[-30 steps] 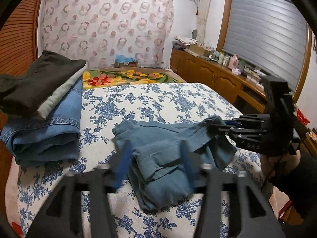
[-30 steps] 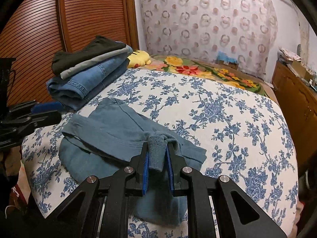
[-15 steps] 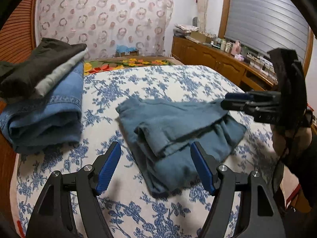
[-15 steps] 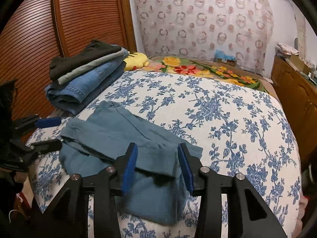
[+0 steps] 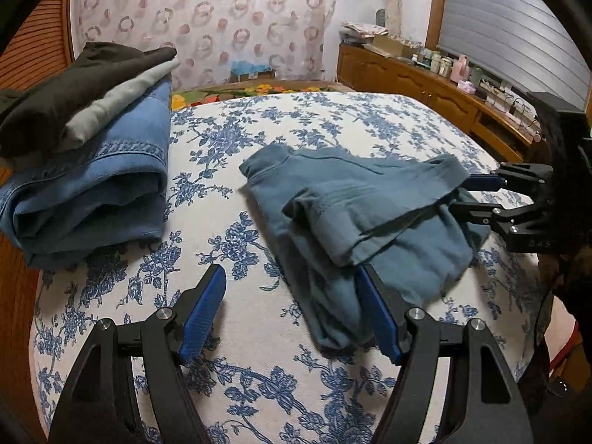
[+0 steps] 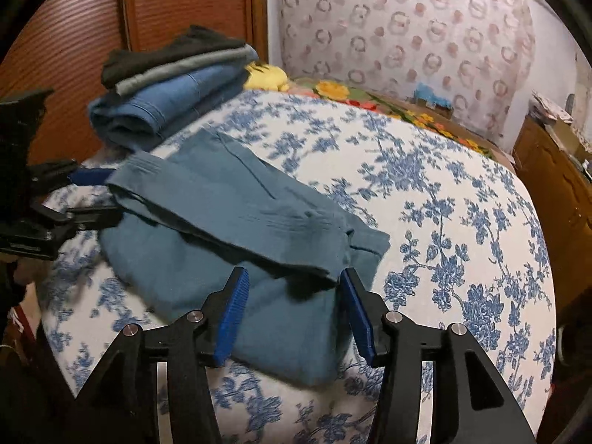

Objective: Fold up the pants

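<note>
Pants [image 5: 355, 218] sit folded mid-bed [image 5: 333, 125], right of the jeans stack [image 5: 96, 185]. Left gripper [image 5: 292, 310] and right gripper [image 6: 292, 310] both gape, empty. Pat edges flat, don't drag.

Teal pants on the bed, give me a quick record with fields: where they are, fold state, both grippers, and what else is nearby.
item: teal pants
location: floral bedspread
fold state: folded into a loose bundle, layers uneven
left gripper: open, at the bundle's near edge
right gripper: open, over the bundle's near edge
nearby: stack of folded clothes, apart from the pants
</note>
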